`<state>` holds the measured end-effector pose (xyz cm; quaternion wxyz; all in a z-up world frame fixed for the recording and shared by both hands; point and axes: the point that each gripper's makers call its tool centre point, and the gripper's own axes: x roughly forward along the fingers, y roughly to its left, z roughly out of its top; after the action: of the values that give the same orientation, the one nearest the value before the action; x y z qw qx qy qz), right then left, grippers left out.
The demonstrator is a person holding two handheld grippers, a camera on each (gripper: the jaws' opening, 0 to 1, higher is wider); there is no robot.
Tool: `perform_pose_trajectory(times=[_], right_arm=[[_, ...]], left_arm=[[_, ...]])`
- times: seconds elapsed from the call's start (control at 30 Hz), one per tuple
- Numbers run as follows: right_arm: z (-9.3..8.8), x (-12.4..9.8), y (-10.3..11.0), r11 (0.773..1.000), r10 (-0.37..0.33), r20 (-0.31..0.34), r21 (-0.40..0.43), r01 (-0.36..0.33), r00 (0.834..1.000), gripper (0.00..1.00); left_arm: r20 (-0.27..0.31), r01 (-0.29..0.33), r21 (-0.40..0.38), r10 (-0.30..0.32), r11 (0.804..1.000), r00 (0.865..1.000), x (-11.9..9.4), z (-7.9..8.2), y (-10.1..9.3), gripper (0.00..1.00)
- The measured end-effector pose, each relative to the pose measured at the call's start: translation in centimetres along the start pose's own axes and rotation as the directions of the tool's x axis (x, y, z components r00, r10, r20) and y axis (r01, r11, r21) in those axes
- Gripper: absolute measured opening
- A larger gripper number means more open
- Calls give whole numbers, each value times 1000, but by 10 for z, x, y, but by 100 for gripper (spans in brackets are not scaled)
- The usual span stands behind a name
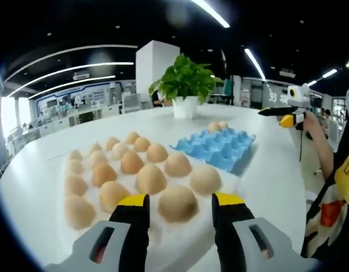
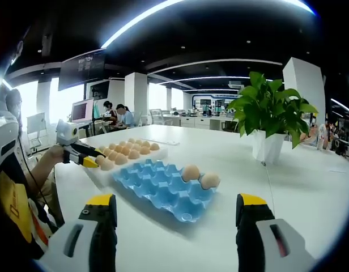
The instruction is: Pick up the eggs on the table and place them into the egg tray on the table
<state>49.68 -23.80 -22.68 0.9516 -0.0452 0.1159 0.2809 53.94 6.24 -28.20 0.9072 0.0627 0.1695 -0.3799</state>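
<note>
Two eggs (image 2: pixel 200 176) seated in far corner cups of blue egg tray (image 2: pixel 163 187); other cups bare. About sixteen eggs waiting on white foam pad (image 1: pixel 163 238). Left gripper (image 1: pixel 179 205) spread wide around nearest egg (image 1: pixel 177 203), not clamped. Right gripper (image 2: pixel 177 211) open, empty, near tray.

Bright ceiling strip lights (image 1: pixel 211 12), fisheye-bent edges, eggs (image 1: pixel 150 179) perhaps slightly blurred.

Lay on the table (image 2: pixel 310 187): egg tray (image 2: pixel 163 190) with two eggs (image 2: pixel 200 177) at one end; beside it, loose eggs (image 1: pixel 135 170) massed on a white pad (image 1: pixel 180 243). Stood beyond both, well apart: potted plant (image 2: pixel 271 116). Hovered at the mass's near egg (image 1: pixel 177 203): left gripper (image 1: pixel 179 207).
</note>
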Motion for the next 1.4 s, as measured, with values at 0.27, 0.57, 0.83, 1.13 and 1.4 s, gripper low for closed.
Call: perform_pose_trajectory(times=[0.27, 0.57, 0.83, 1.13, 1.4], right_arm=[[-3, 1, 2, 1000, 3, -6, 0, -3, 1000, 90], [-3, -1, 1, 1000, -1, -6, 2, 1, 1000, 90], [-3, -1, 2, 1000, -2, -5, 4, 2, 1000, 90], [-4, -3, 2, 1000, -6, -5, 6, 6, 1000, 90], [-3, -4, 2, 1000, -8, -3, 8, 8, 1000, 90]], left_arm=[[2, 4, 0, -4, 1000, 1000, 0, 0, 0, 39], [6, 6, 8, -6, 1000, 1000, 1, 0, 0, 33], [17, -19, 27, 19, 999, 1000, 0, 1, 3, 26], [28, -25, 38, 24, 999, 999, 0, 1, 3, 26], [68, -29, 72, 24, 997, 997, -1, 3, 3, 26]])
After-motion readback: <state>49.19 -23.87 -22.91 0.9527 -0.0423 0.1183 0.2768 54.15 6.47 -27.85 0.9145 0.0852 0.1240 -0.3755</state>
